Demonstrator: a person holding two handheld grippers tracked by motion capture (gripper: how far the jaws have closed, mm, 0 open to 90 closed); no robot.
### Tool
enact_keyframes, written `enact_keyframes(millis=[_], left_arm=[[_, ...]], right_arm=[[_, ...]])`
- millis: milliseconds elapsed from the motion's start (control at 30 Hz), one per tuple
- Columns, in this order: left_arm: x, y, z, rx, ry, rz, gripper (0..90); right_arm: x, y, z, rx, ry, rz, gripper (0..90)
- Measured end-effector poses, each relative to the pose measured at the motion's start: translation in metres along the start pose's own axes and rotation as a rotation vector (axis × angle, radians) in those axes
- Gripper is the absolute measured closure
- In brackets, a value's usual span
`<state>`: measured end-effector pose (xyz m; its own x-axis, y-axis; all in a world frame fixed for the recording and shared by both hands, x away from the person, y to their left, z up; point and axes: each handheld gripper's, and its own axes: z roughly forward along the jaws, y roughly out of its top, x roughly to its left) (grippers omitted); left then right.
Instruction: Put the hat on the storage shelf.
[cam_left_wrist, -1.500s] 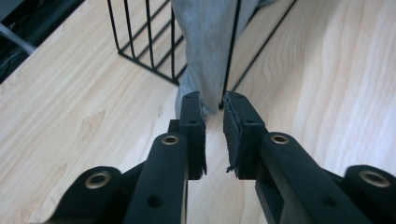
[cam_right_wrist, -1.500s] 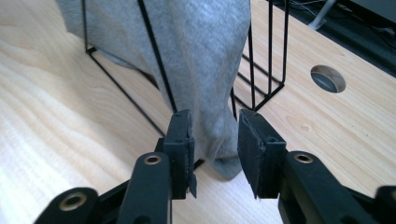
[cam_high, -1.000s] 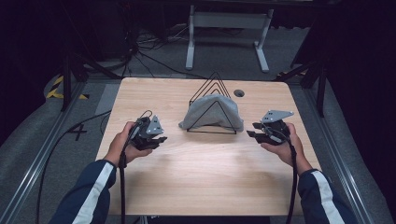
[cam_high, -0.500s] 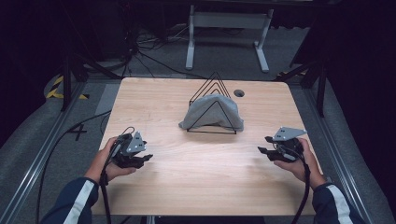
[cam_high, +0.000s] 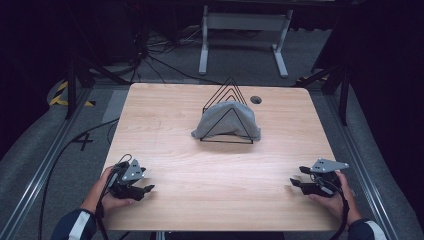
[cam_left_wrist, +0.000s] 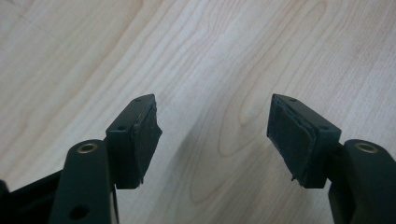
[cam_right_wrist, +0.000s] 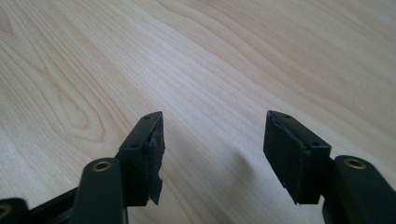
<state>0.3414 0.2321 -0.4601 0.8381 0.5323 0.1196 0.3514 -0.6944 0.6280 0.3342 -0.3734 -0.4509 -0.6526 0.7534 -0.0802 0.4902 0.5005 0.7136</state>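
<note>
High view: left gripper (cam_high: 145, 189) and right gripper (cam_high: 296, 183) low at table (cam_high: 165, 125) near edge. Both spread wide, empty. Grey cloth (cam_high: 226, 120) draped over wire rack (cam_high: 229, 87), well apart.

Grey cloth (cam_high: 226, 120) draped over black wire rack (cam_high: 231, 91), table's far middle.

Wire rack (cam_high: 227, 107) base under grey cloth (cam_high: 220, 125)

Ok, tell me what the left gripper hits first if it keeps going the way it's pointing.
Most likely the table itself. The left gripper is open, holds nothing, and its own view looks down along the jaws onto bare wood. In the high view it points toward the right gripper, but that sits far off, so the tabletop probably comes first.
</note>
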Motion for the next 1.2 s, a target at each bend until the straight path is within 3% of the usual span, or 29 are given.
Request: enact_keyframes(millis=[67,133,167,300,800,1133,1200], left_arm=[[-0.002,-0.008,0.002,-0.009,-0.019,-0.022,31.1],[-0.002,-0.017,0.002,-0.052,-0.038,-0.059,28.6],[-0.001,-0.02,0.001,-0.055,-0.04,-0.075,27.9],[-0.001,-0.033,0.002,-0.121,-0.046,-0.149,21.8],[-0.001,-0.033,0.003,-0.115,-0.027,-0.162,17.6],[-0.001,-0.033,0.003,-0.114,-0.018,-0.161,16.1],[-0.002,-0.033,0.003,-0.115,-0.02,-0.178,15.9]], right_arm=[[0.0,-0.006,0.0,-0.001,-0.006,0.022,35.5],[0.0,-0.013,0.002,0.004,-0.002,0.043,33.7],[0.0,-0.017,0.002,-0.023,0.015,0.065,32.0],[0.001,-0.023,0.0,-0.052,-0.001,0.081,31.2],[-0.002,-0.024,-0.001,-0.048,-0.047,0.134,27.4],[-0.002,-0.023,0.0,-0.043,-0.056,0.128,26.9],[-0.002,-0.023,0.0,-0.043,-0.056,0.128,26.8]])
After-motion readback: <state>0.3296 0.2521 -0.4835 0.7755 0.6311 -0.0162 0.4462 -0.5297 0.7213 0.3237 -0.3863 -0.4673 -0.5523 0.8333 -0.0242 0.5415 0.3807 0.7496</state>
